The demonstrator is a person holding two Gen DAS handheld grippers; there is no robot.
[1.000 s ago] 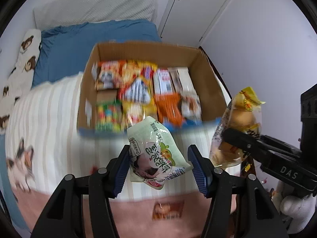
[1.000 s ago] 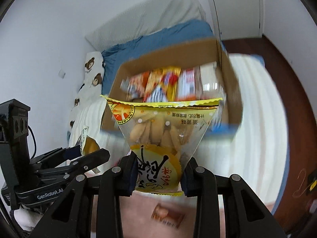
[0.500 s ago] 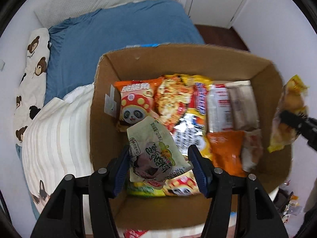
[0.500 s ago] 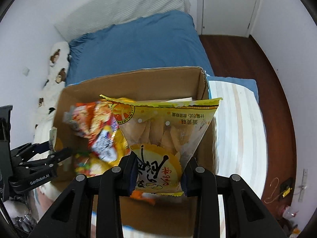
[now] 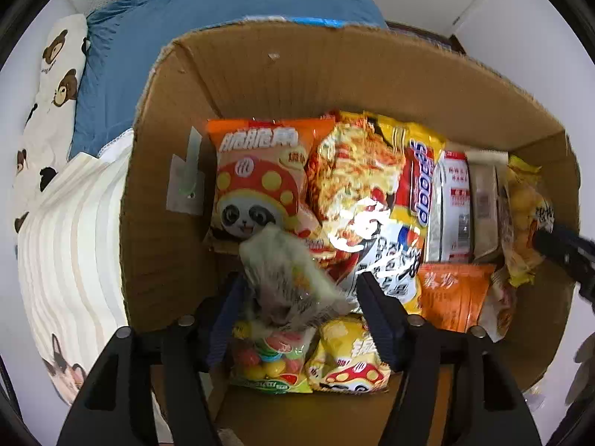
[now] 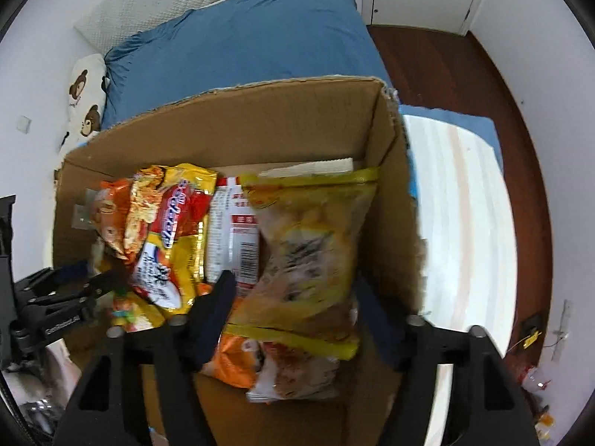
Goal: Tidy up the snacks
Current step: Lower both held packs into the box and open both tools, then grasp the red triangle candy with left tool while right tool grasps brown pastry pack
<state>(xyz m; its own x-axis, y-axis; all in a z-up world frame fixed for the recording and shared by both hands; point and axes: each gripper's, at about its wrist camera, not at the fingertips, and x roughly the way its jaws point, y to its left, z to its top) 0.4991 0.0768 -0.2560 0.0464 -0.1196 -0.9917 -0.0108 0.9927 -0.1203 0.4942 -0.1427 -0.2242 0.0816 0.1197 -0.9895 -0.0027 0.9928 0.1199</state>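
Note:
A cardboard box (image 5: 334,74) on the bed holds several snack bags, among them an orange panda bag (image 5: 260,186) and a yellow noodle pack (image 5: 372,186). My left gripper (image 5: 300,278) points straight down into the box, its jaws opening. A pale green packet (image 5: 290,278) hangs blurred between them, loose from the pads, above a candy bag (image 5: 271,364). My right gripper (image 6: 293,278) is over the right end of the box (image 6: 260,122), jaws opening too. The yellow pastry bag (image 6: 308,245) is blurred and slipping free between them.
The box sits on a striped white blanket (image 5: 74,241), with a blue sheet (image 6: 241,44) behind. A bear-print pillow (image 5: 55,85) lies at the left. Dark wood floor (image 6: 446,67) and a white door are beyond the bed. The left gripper (image 6: 74,290) shows in the right wrist view.
Both grippers came forward over the box and sank into it. Their jaws have spread, and the green packet and the yellow bag have come loose and are dropping.

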